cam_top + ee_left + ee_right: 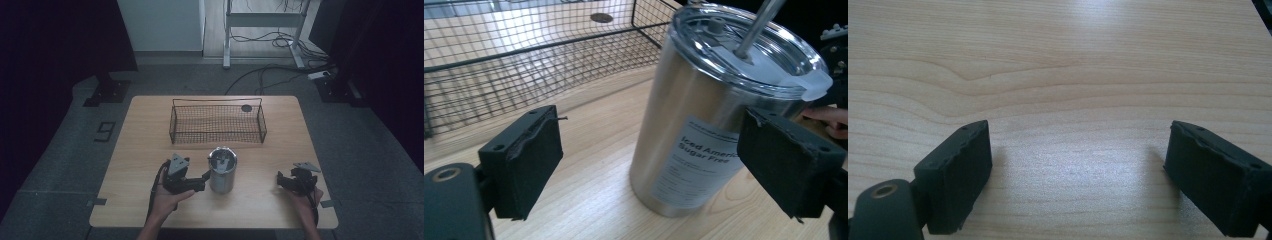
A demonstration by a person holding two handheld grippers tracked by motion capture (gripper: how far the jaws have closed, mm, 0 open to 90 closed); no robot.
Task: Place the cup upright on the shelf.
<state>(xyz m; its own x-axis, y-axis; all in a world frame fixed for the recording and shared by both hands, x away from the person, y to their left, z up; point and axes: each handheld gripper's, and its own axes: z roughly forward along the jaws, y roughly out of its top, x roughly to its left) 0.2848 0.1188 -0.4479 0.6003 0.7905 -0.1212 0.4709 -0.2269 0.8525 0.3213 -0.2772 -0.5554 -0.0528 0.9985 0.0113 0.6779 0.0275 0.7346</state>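
Grey floor and dark curtains ring a pale wooden surface, lit dimly from above. Near the middle of its front half stands a steel tumbler, upright, with a clear plastic lid pressed on and a metal straw rising through it (a white label on its side reads "Iced Americano, Sugar Free" as far as the print can be made out). What is inside cannot be told through the lid.

Just behind the tumbler, toward the far edge, lies a long wire basket of dark mesh; through its floor the wood shows, and nothing can be made out lying in it. A small dark round mark sits on the wood near its far right corner.

Just left of the tumbler is the left gripper, held in the person's left hand. Its fingers stand apart with nothing clamped: in the left gripper view one pad is well clear on the left, while the other overlaps the tumbler's right flank, and whether it touches the steel there cannot be told.

Well apart on the right, near the front corner, the right gripper rests in the right hand. Its fingers are spread wide over bare wood, holding and touching nothing.
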